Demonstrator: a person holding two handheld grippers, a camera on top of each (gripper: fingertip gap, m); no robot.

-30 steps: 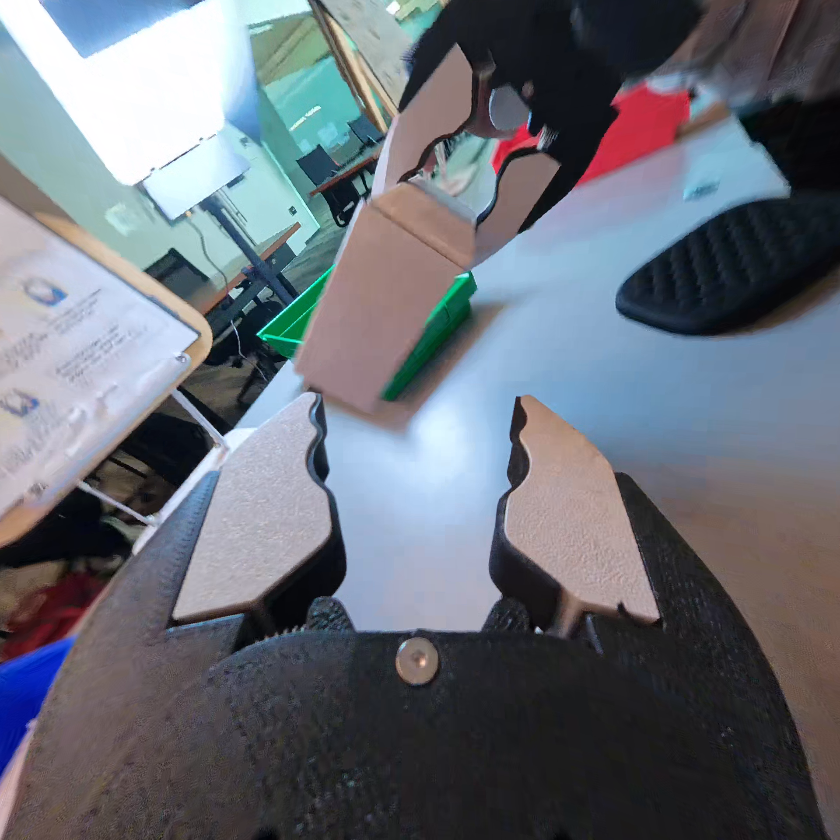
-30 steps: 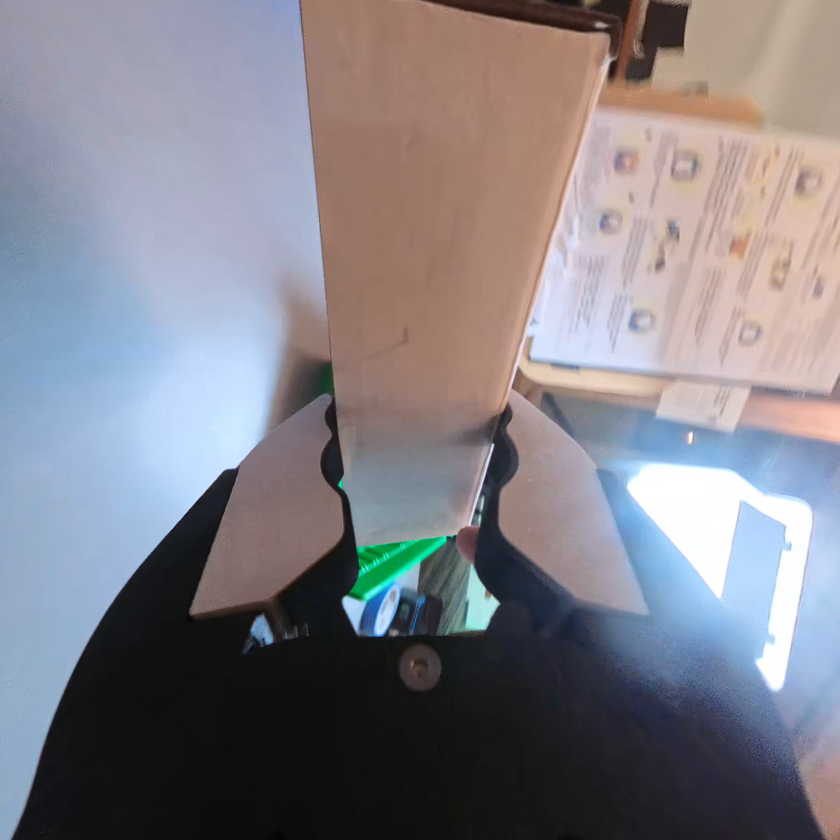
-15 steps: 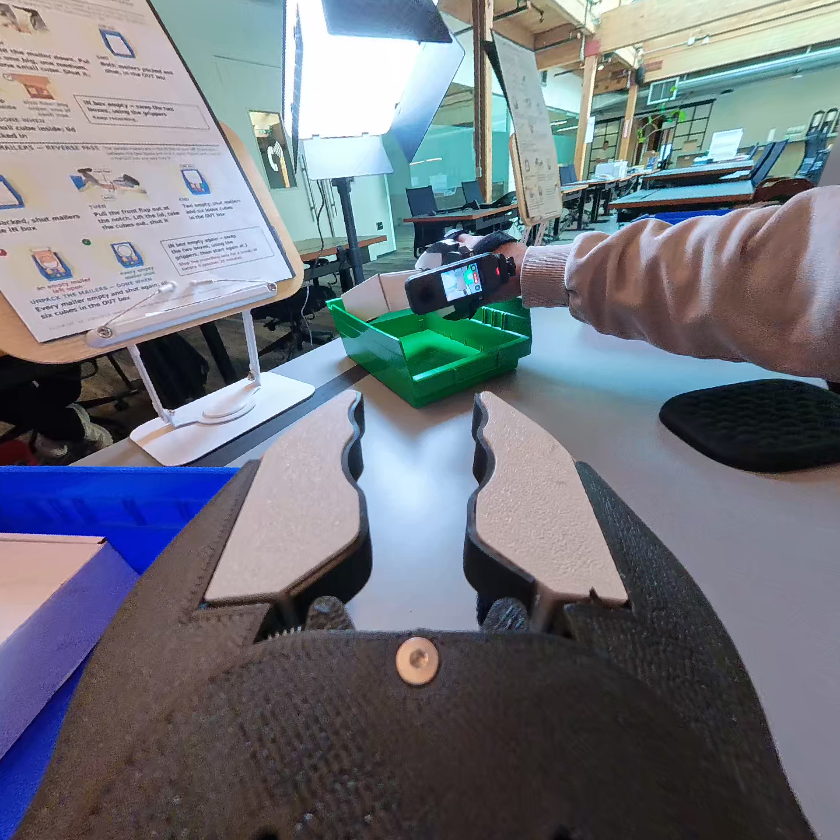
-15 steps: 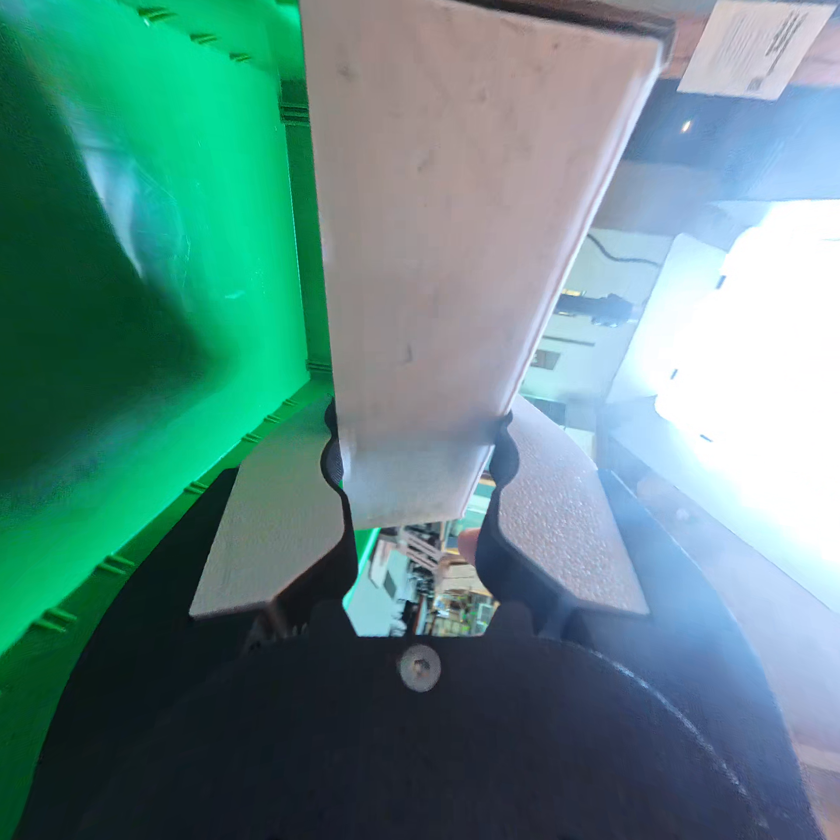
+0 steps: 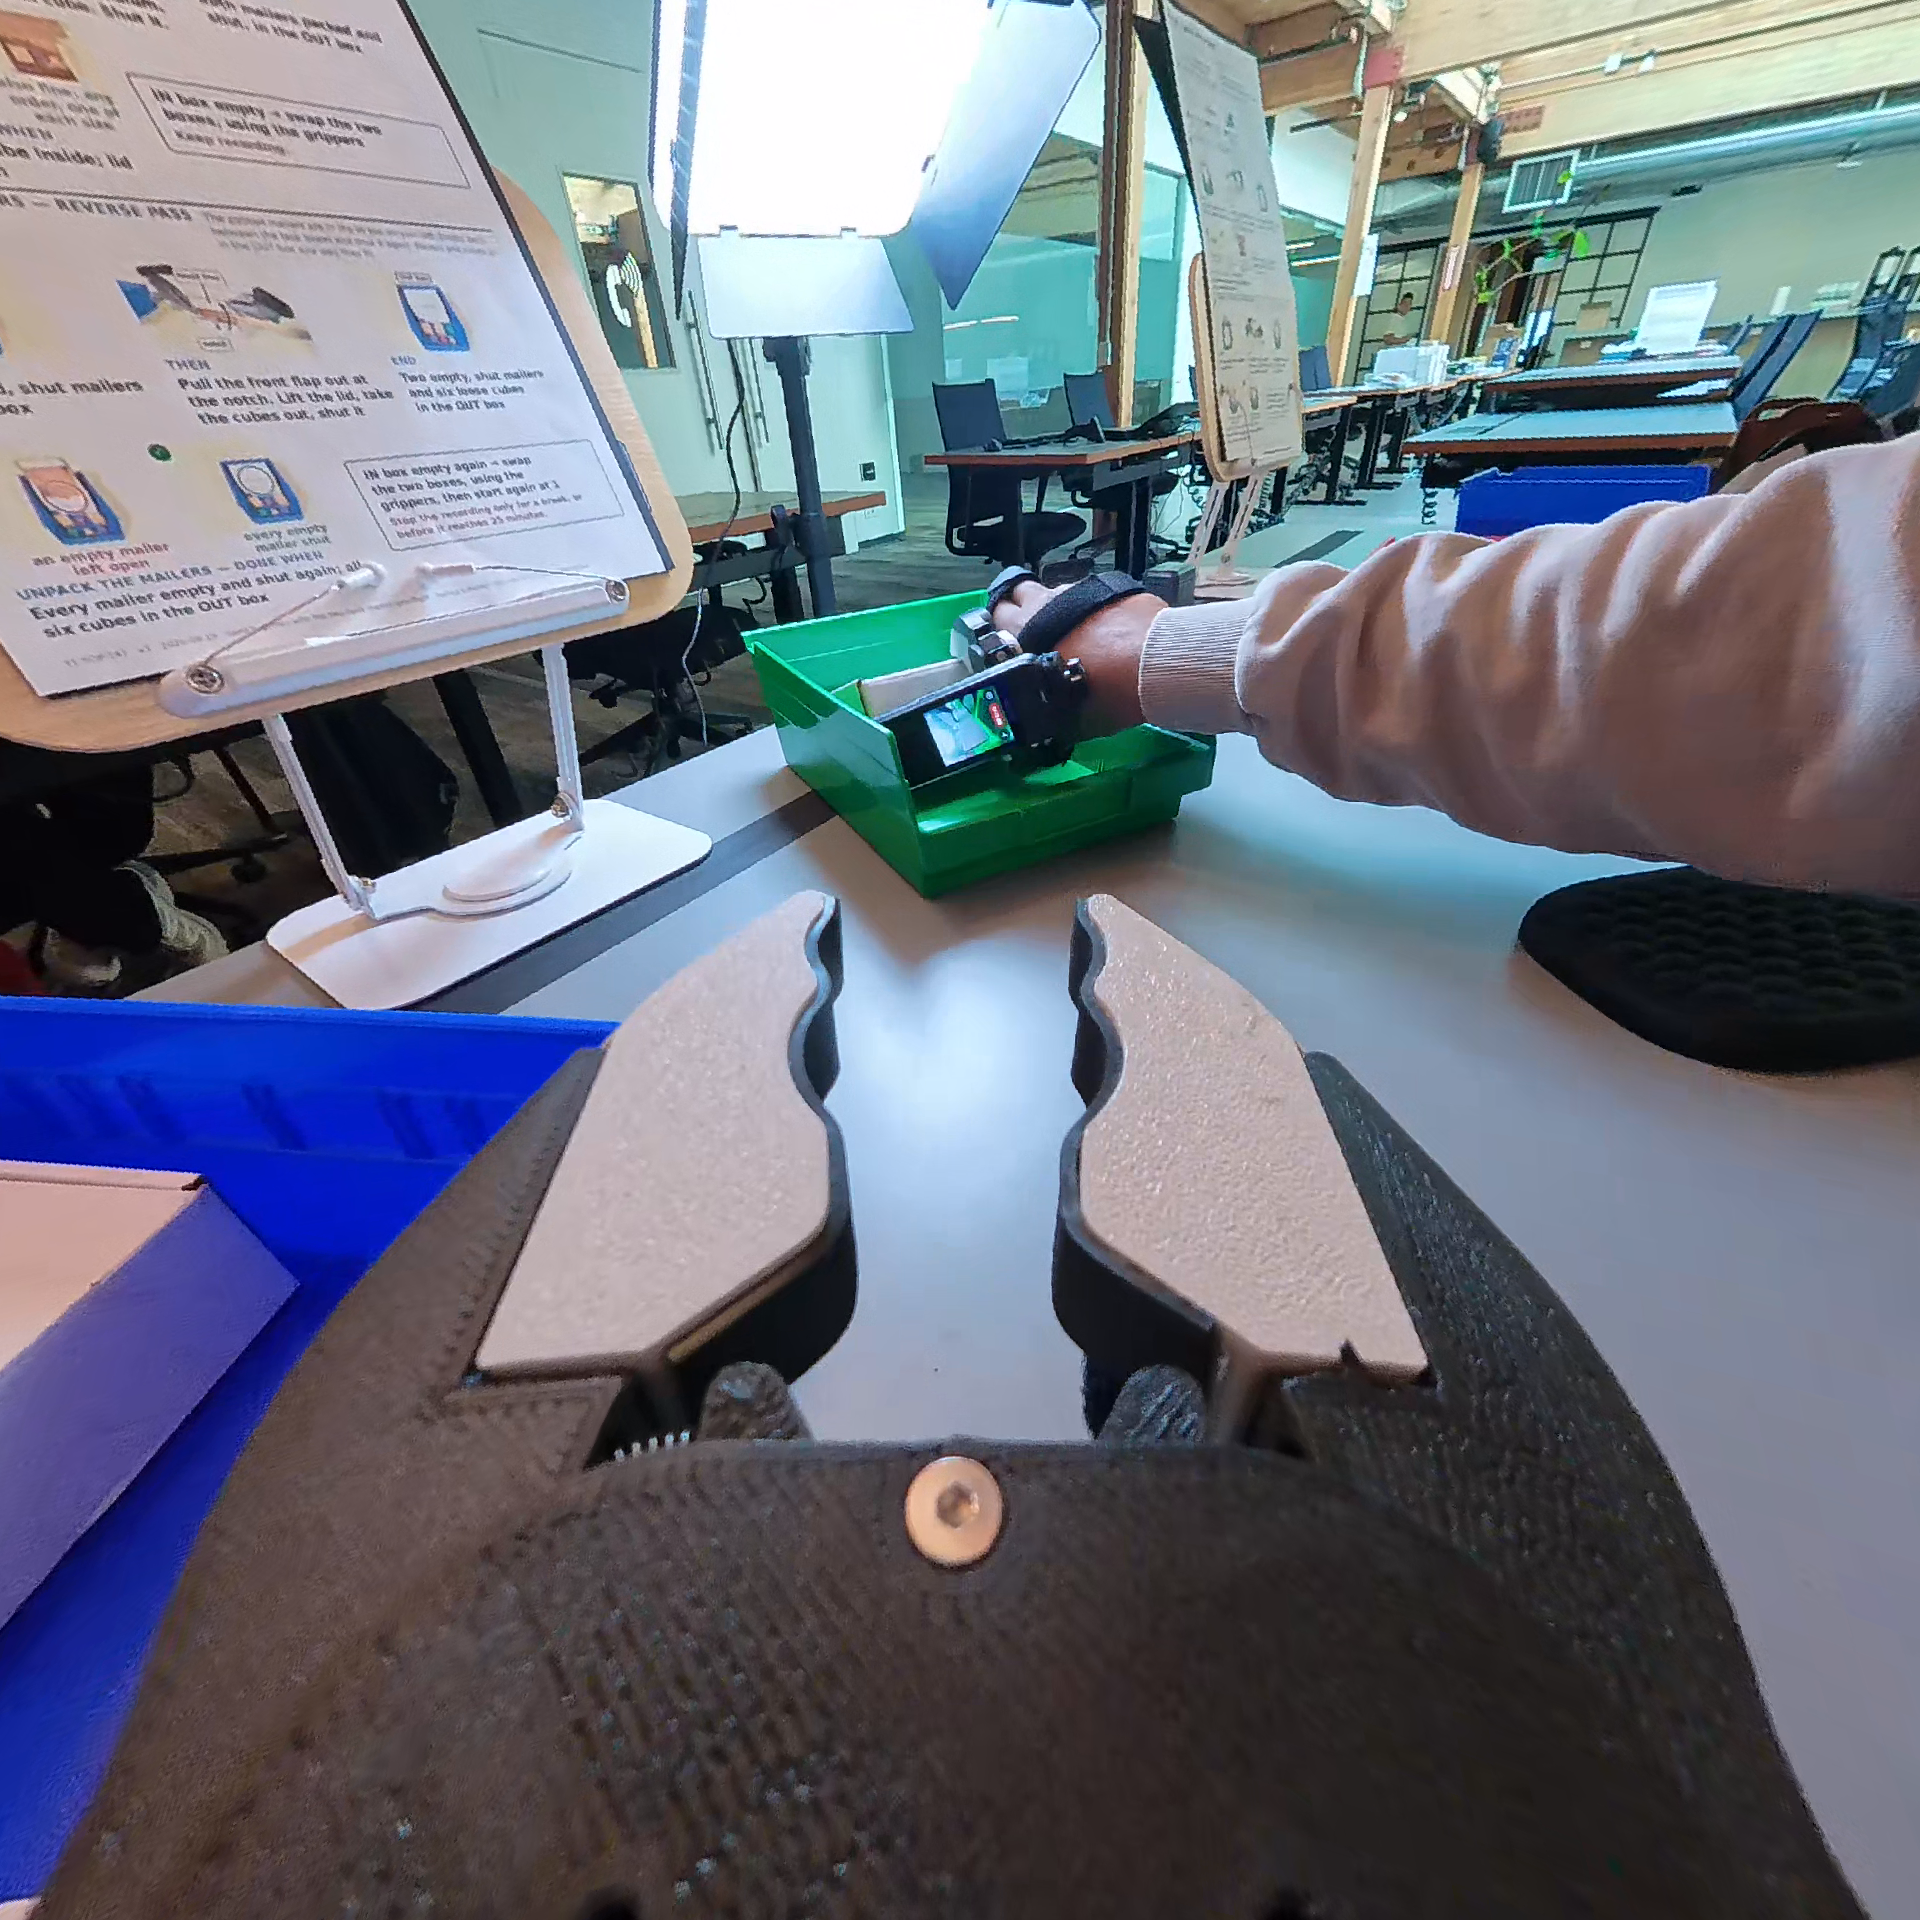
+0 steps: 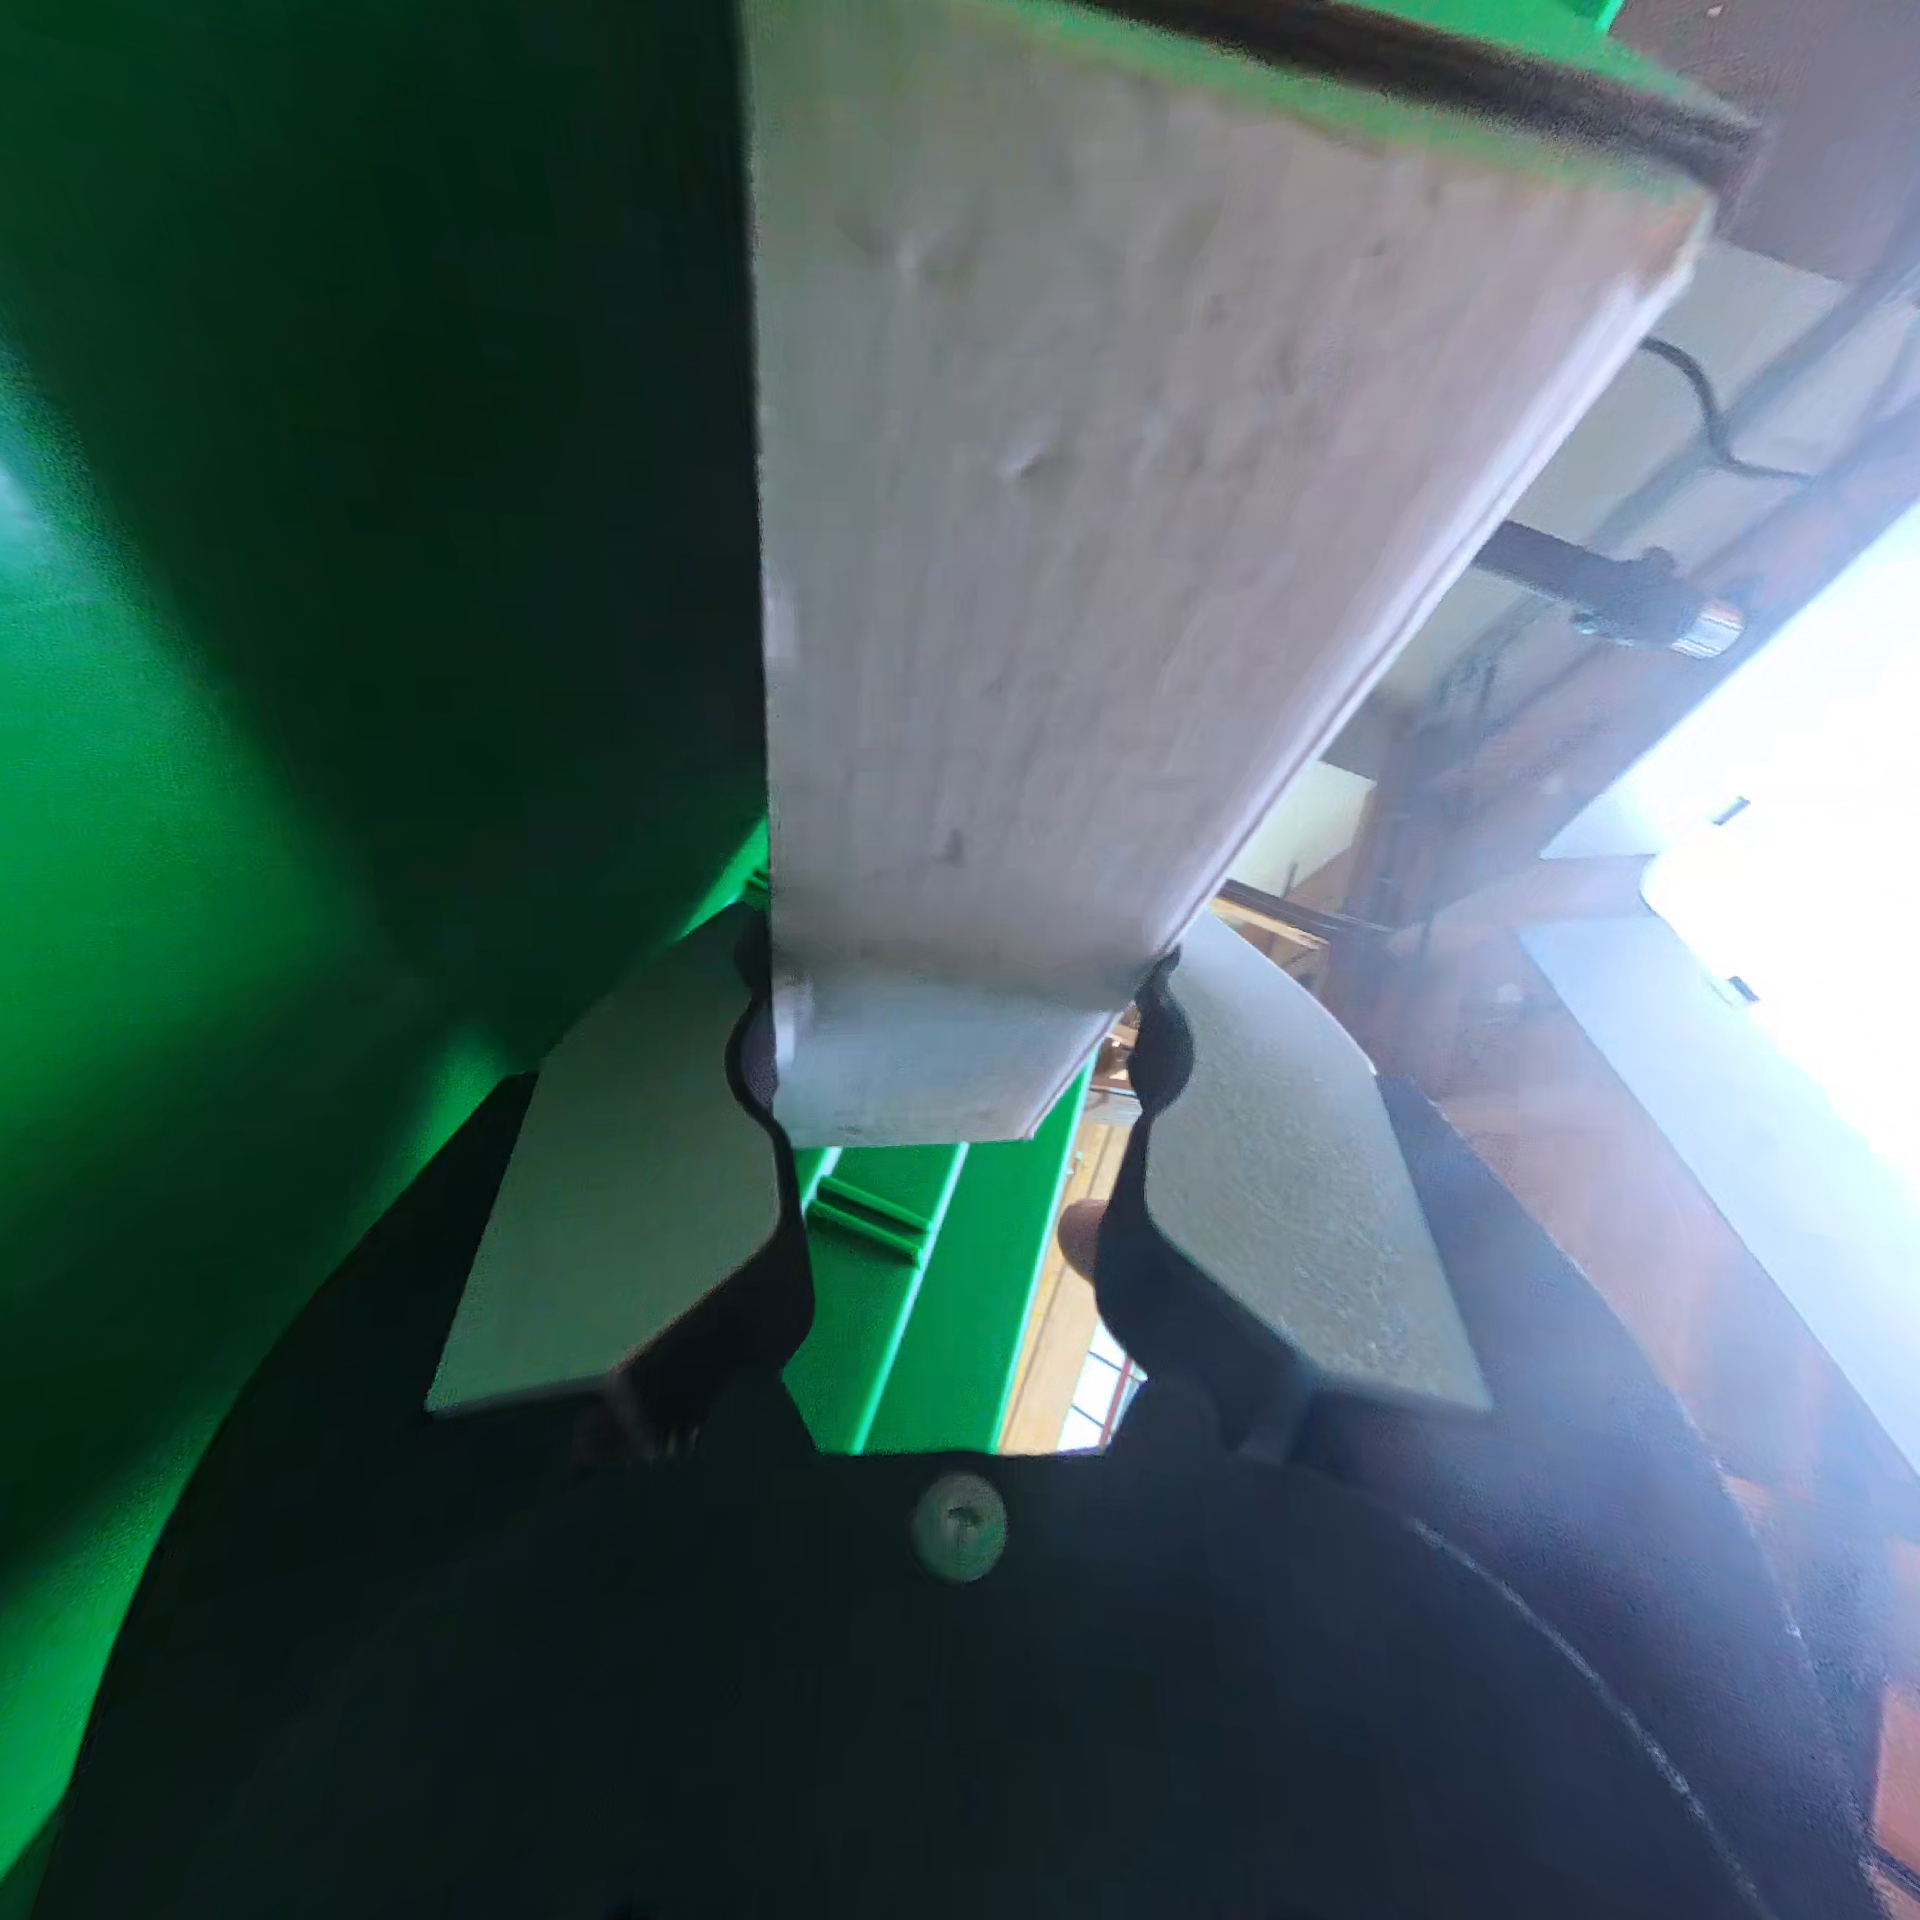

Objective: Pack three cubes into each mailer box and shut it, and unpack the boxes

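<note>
My right gripper is shut on the end of a pale cardboard mailer box and holds it inside the green bin. In the left wrist view the right gripper sits low in the green bin, with an edge of the mailer box showing beside it. My left gripper is open and empty over the grey table. A second mailer box lies in the blue bin to its left. No cubes are visible.
An instruction sheet on a white stand stands at the back left, between the two bins. A black mat lies at the right. A person's sleeve reaches across to the green bin. Some 50 cm of space lies between my two pairs of fingers.
My right gripper has carried the mailer box from above the table down into the green bin. My left gripper has swung level beside the blue bin, its jaws a little narrower.
</note>
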